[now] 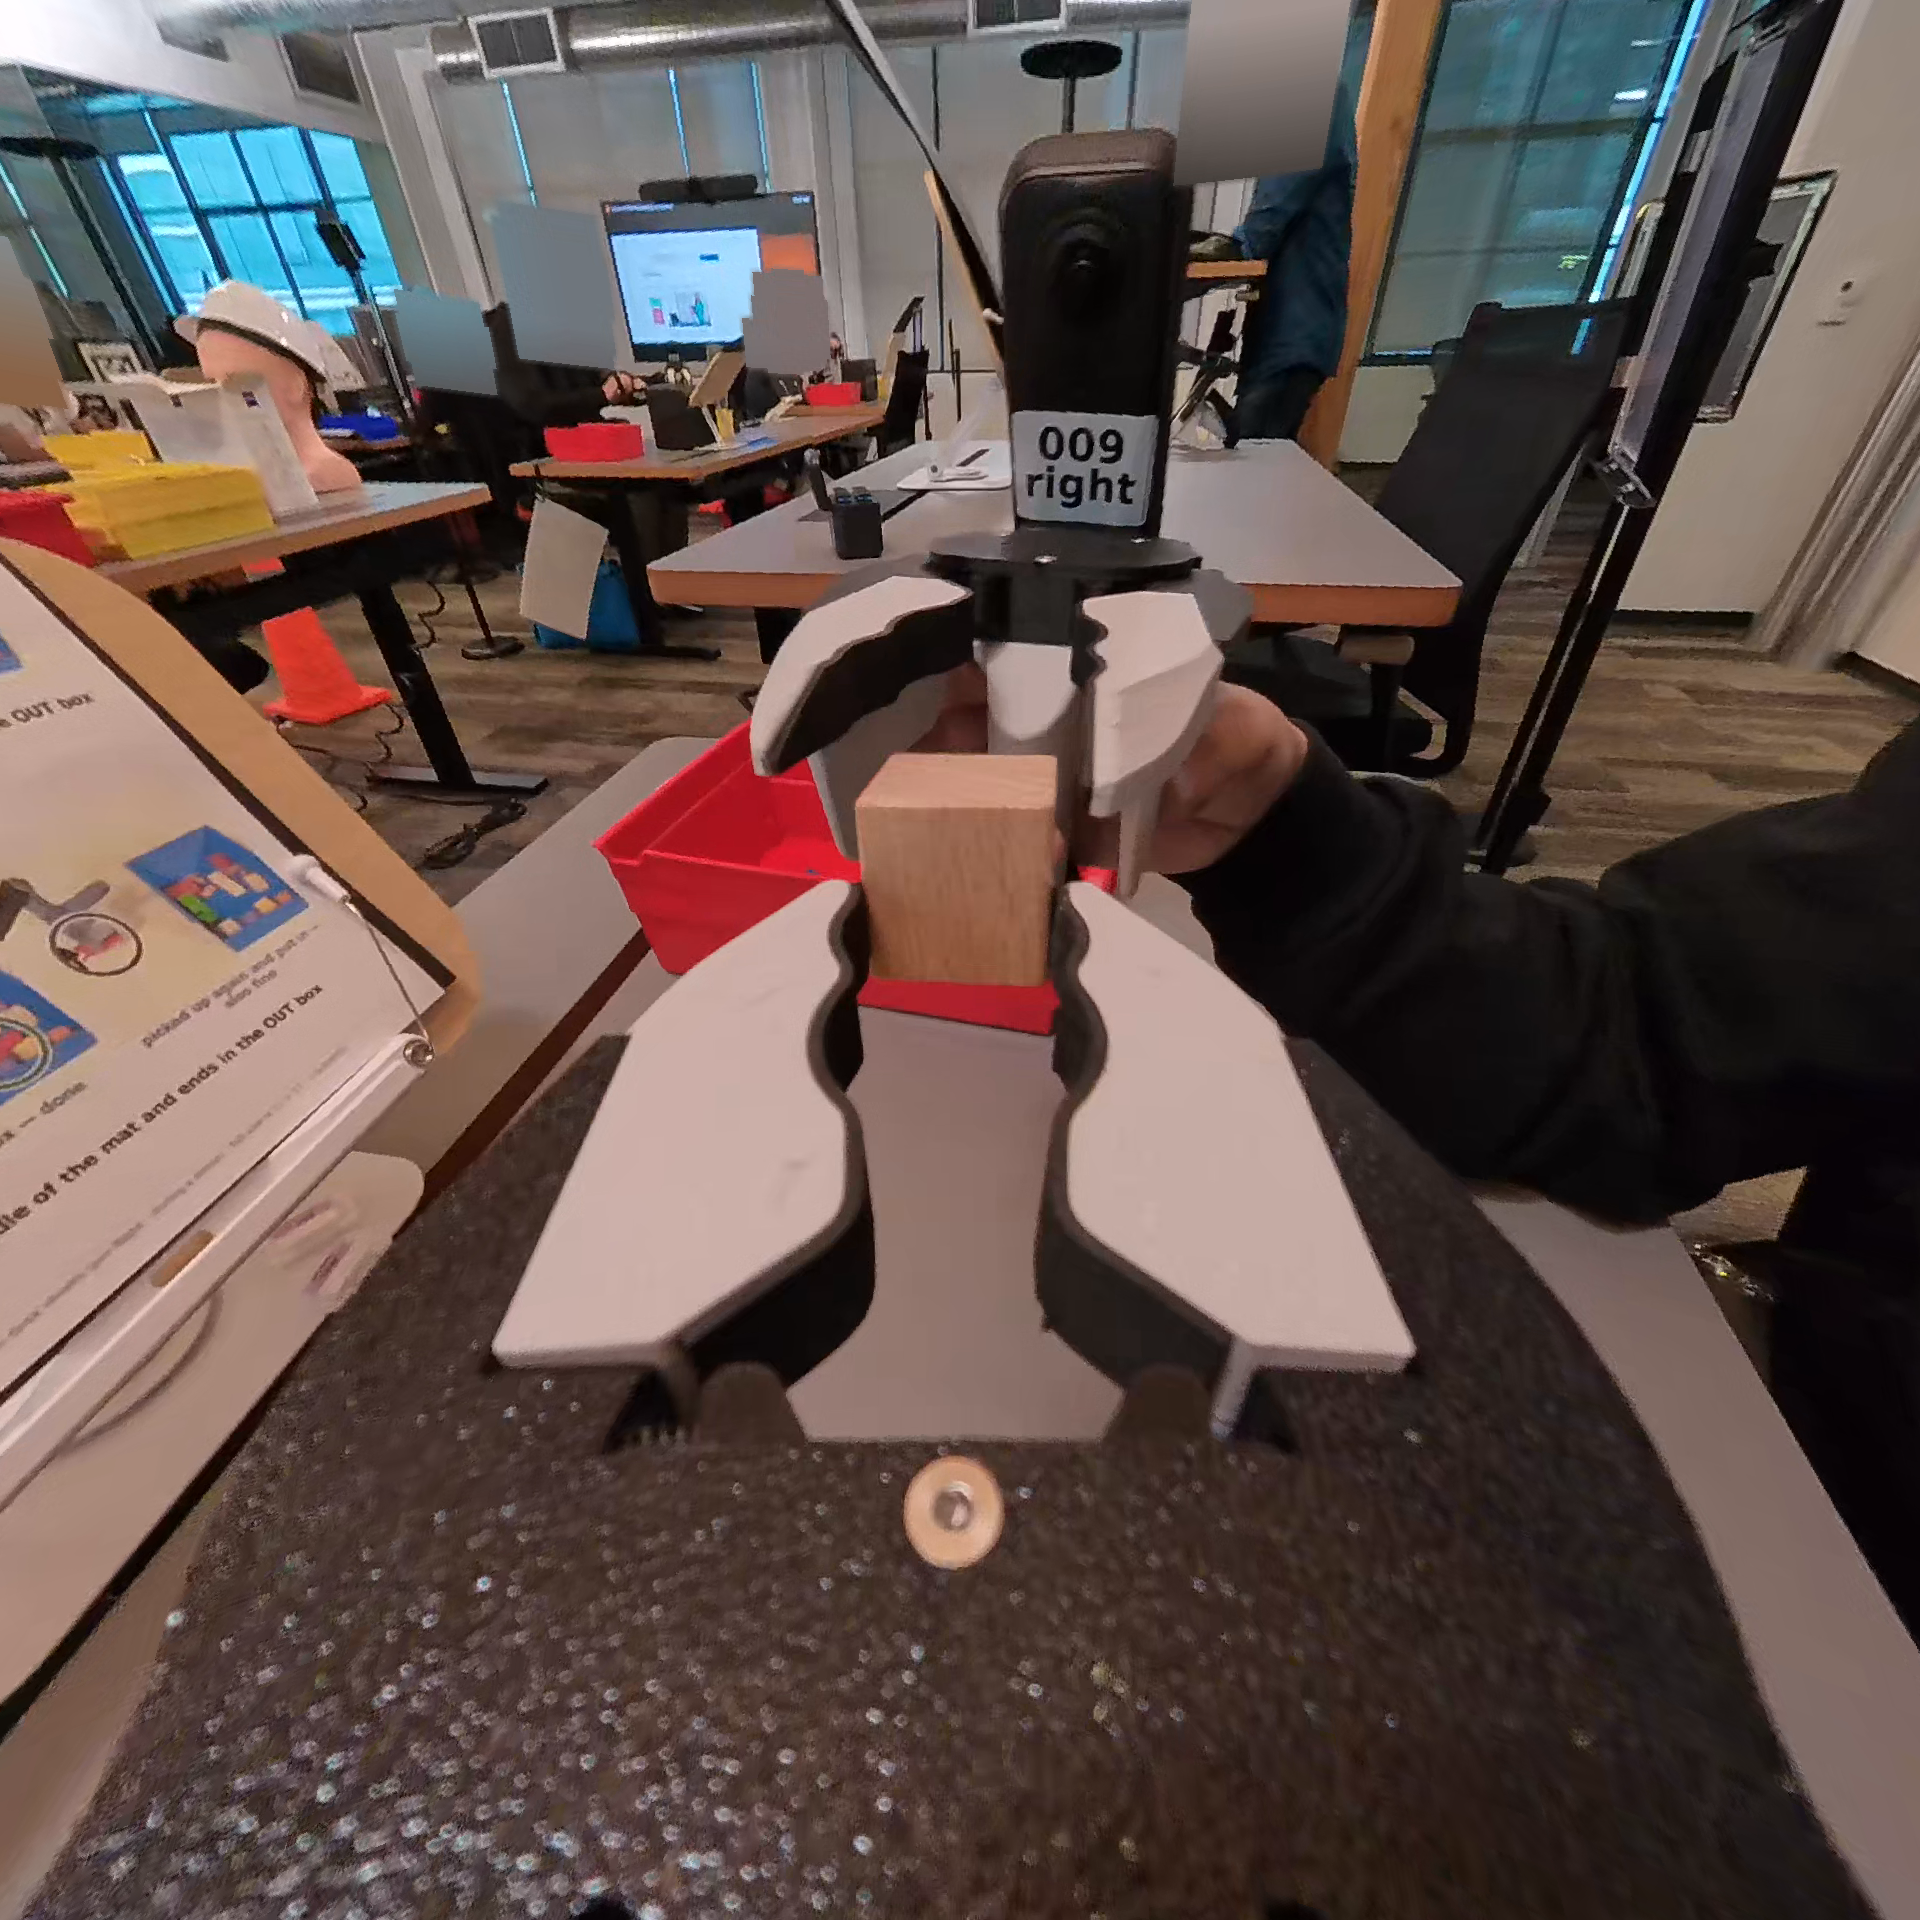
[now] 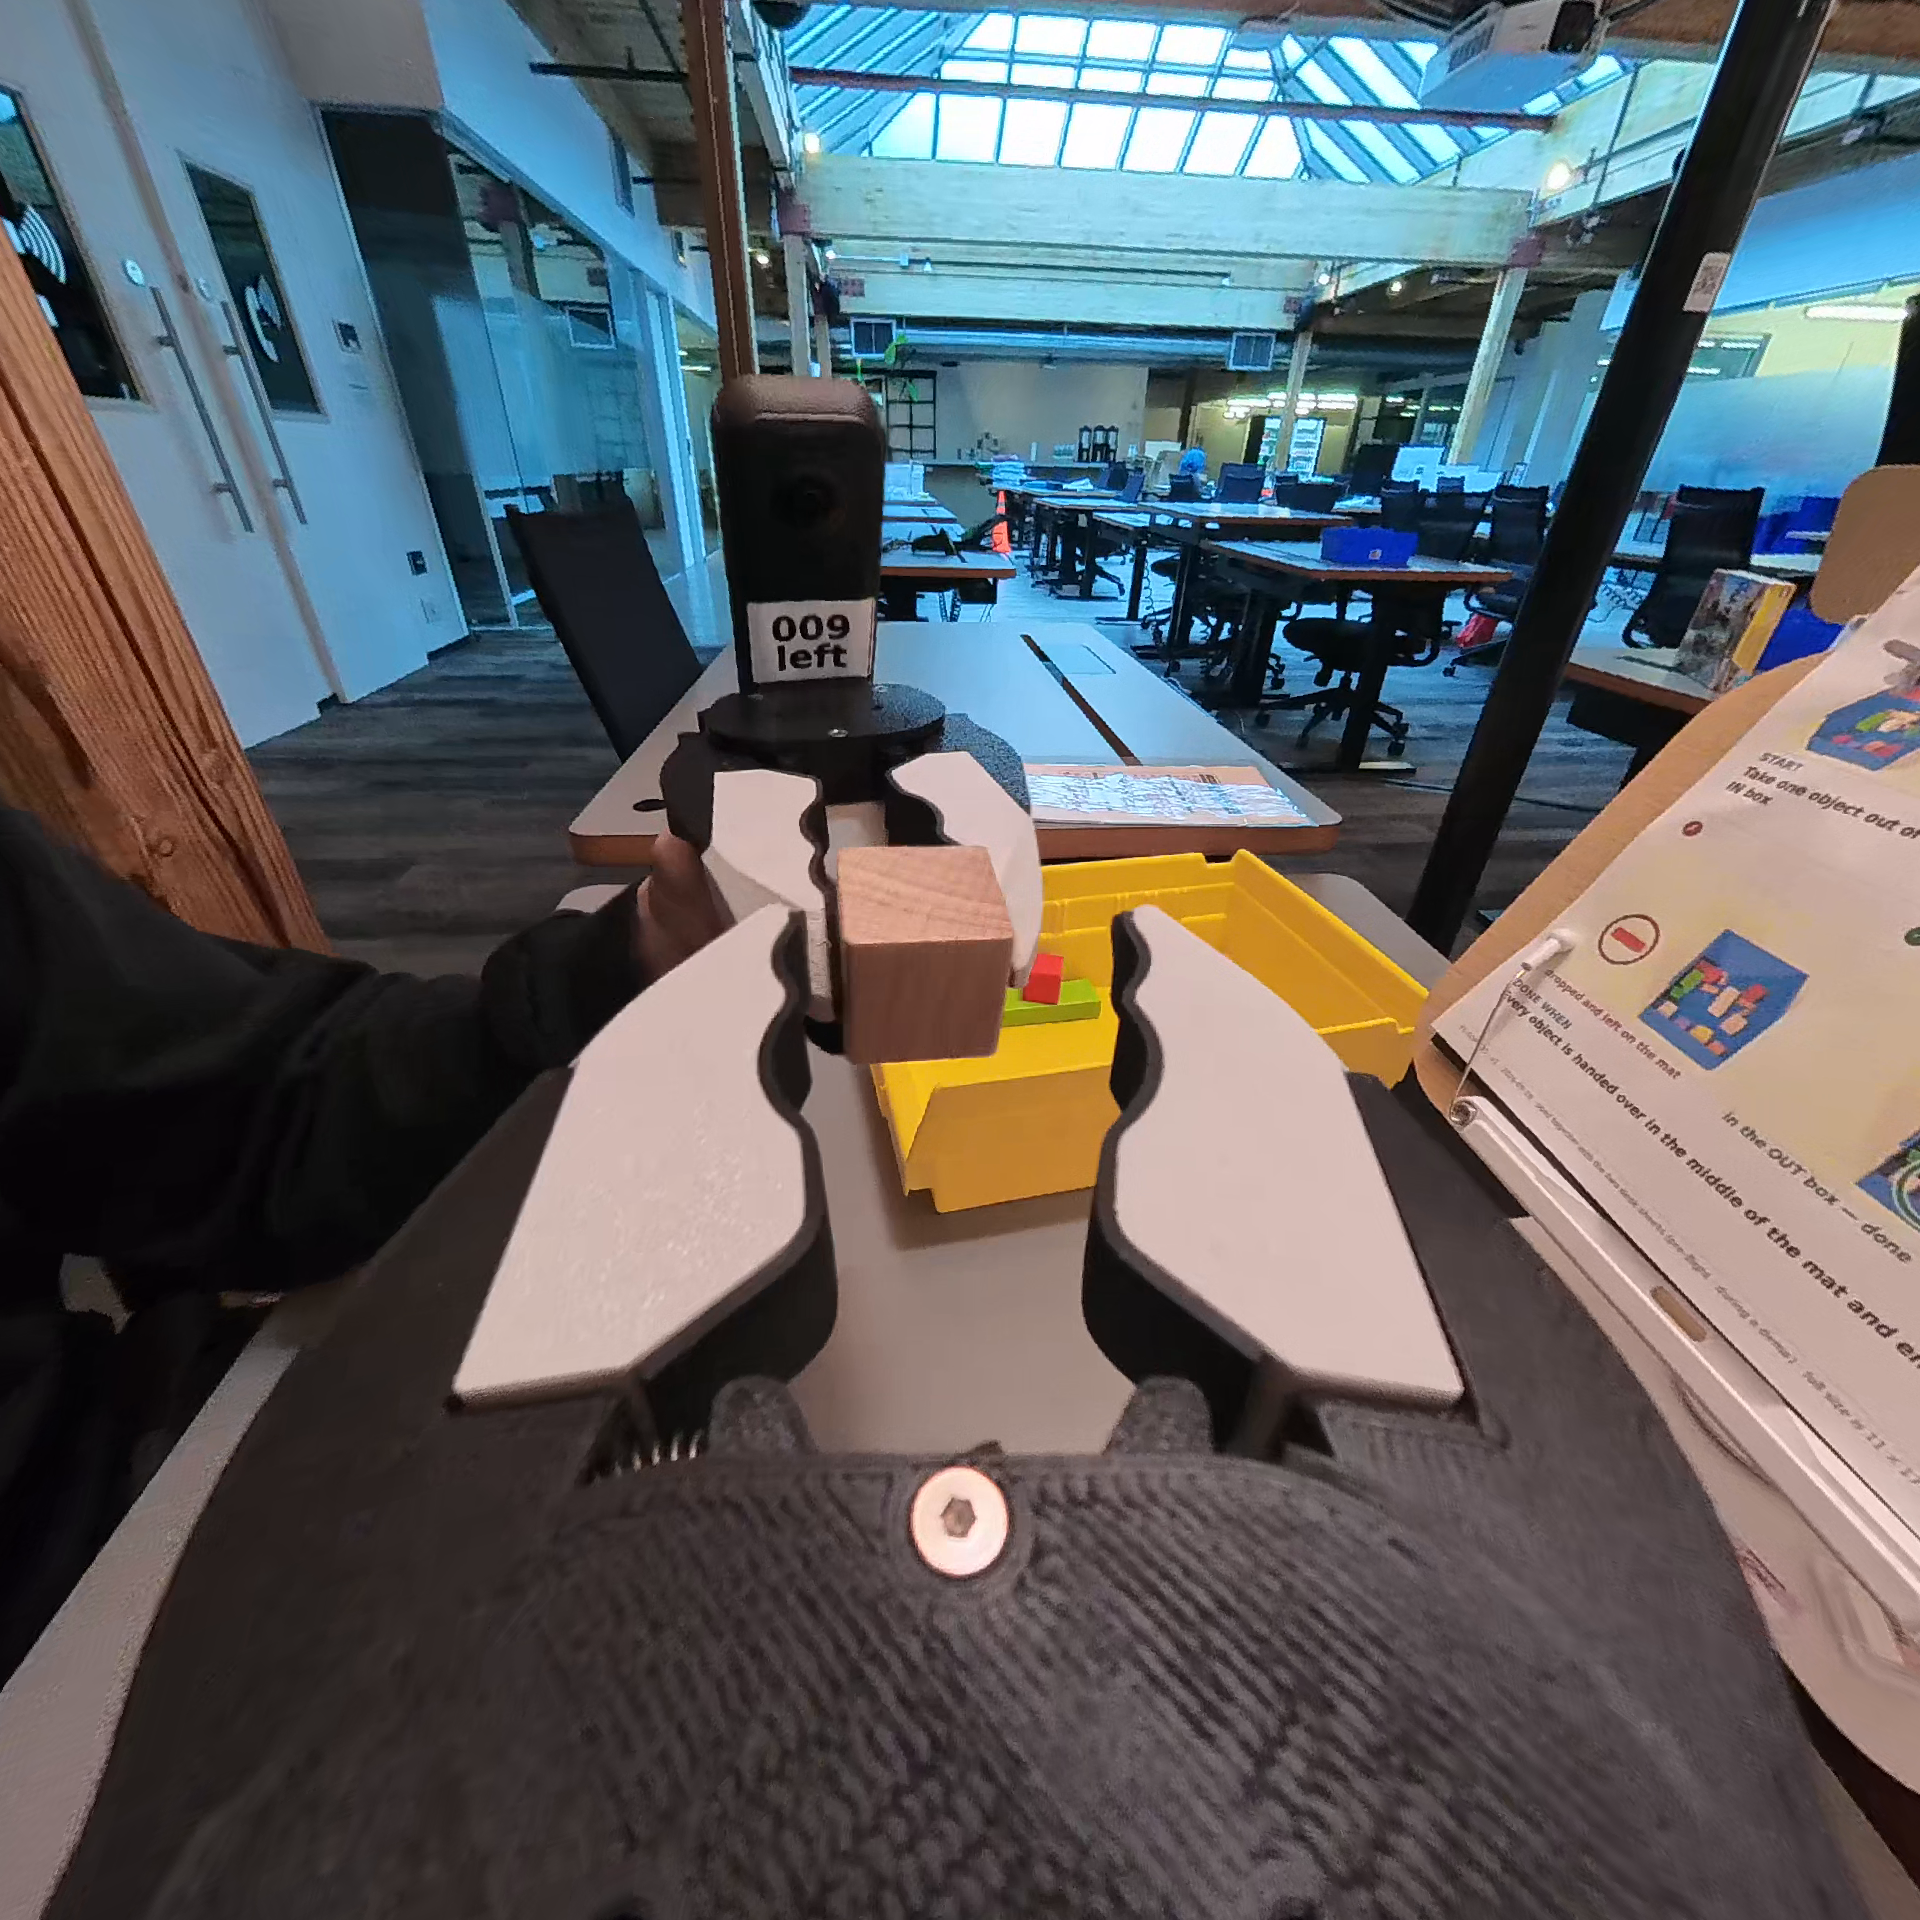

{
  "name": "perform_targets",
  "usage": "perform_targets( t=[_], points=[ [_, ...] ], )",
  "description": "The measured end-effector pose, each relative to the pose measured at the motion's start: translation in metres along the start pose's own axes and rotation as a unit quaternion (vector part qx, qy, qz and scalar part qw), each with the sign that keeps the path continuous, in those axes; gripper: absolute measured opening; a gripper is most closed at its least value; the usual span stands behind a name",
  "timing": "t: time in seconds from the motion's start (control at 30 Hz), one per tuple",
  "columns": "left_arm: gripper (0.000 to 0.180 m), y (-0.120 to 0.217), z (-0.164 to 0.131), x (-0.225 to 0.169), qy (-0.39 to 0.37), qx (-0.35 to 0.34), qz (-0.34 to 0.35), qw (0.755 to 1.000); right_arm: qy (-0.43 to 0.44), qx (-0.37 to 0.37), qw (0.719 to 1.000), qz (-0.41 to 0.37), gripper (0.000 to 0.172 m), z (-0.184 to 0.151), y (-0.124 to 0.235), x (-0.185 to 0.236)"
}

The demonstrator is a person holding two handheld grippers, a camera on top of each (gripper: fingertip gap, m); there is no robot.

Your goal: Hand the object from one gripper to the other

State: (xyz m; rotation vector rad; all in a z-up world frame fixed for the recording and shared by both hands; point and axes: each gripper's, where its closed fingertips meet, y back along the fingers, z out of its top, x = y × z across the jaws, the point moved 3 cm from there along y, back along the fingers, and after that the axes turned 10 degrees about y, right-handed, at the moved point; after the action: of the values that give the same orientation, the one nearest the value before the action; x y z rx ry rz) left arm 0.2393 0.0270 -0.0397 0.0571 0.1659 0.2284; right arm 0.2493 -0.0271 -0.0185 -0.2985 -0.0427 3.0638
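Note:
A plain wooden block (image 1: 956,873) is held above the table between the fingertips of my left gripper (image 1: 958,930), whose pads press on both of its sides. My right gripper (image 1: 982,831) faces it from the far side, with its fingers spread around the block's upper part. In the right wrist view the block (image 2: 920,951) sits between the fingers of my right gripper (image 2: 956,940). The left pad (image 2: 779,966) is close beside the block, and the right pad (image 2: 1138,966) stands well clear of it. The left gripper (image 2: 920,961) clamps the block from behind.
A red bin (image 1: 707,873) stands on the table behind the block. A yellow bin (image 2: 1299,935) holds a green block (image 2: 1055,1003) and a small red block (image 2: 1044,975). An instruction board (image 1: 156,935) leans at the table's side, also in the right wrist view (image 2: 1714,1039). A black pole (image 2: 1558,623) stands behind it. Both grippers' tips are close together, under 4 cm apart.

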Motion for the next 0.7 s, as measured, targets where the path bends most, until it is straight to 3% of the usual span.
perform_targets(
  t=[0.23, 0.3, 0.47, 0.57, 0.63, 0.7],
  points=[
    [0.032, 0.003, 0.001, 0.000, 0.001, -0.016, -0.007, 1.000, 0.006, 0.002, 1.000, 0.027, 0.045, -0.006, -0.006, 0.005],
    [0.033, 0.002, -0.001, -0.001, -0.004, -0.007, -0.003, 1.000, 0.021, 0.002, 0.999, 0.031, 0.034, -0.005, -0.007, 0.008],
    [0.034, 0.001, 0.001, 0.004, -0.003, -0.025, 0.026, 0.999, 0.037, 0.007, 0.999, 0.006, 0.033, -0.003, -0.006, 0.004],
    [0.045, 0.004, -0.001, 0.016, -0.016, -0.026, 0.088, 0.996, 0.044, 0.044, 0.995, -0.082, 0.033, -0.009, 0.015, -0.022],
    [0.045, 0.006, -0.004, 0.022, -0.020, -0.007, 0.112, 0.993, 0.031, 0.086, 0.979, -0.183, 0.033, -0.016, 0.053, -0.051],
    [0.044, 0.008, -0.005, 0.025, -0.016, -0.001, 0.124, 0.992, 0.006, 0.144, 0.945, -0.293, 0.033, -0.032, 0.107, -0.079]
  ],
)
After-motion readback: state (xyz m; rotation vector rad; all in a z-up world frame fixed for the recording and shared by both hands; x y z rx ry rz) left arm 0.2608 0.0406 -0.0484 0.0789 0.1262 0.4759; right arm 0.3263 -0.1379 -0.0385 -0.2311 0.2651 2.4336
